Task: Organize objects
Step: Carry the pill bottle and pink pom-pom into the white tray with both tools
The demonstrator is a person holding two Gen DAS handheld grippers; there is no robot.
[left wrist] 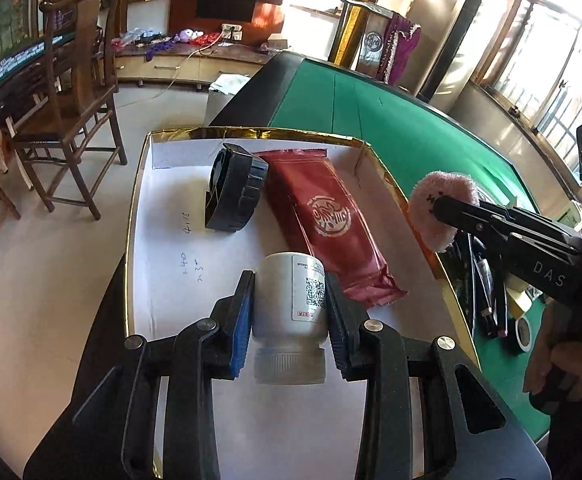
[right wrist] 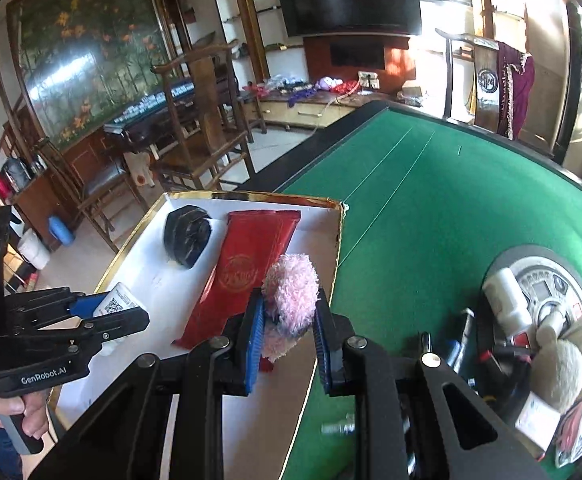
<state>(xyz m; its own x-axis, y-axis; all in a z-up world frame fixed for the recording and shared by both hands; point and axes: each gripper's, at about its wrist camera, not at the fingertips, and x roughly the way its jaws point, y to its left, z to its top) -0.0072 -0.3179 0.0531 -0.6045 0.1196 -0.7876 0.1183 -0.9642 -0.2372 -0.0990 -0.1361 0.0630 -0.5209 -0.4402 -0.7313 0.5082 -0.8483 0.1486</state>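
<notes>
Left gripper [left wrist: 289, 312] pinching white bottle [left wrist: 289, 316] over box [left wrist: 137, 200] near edge; right gripper [right wrist: 287, 332] pinching pink plush [right wrist: 291, 292] above right rim. Risk: plush snagging rim, bottle toppling onto red packet [left wrist: 327, 224].

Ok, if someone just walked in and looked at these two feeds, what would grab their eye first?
Probably the white bottle clamped in the left gripper over the gold-rimmed white box, and the fluffy pink toy gripped by the right gripper at the box's right edge. Next, the red packet and black fan lying in the box, and the bright green table beyond.
</notes>
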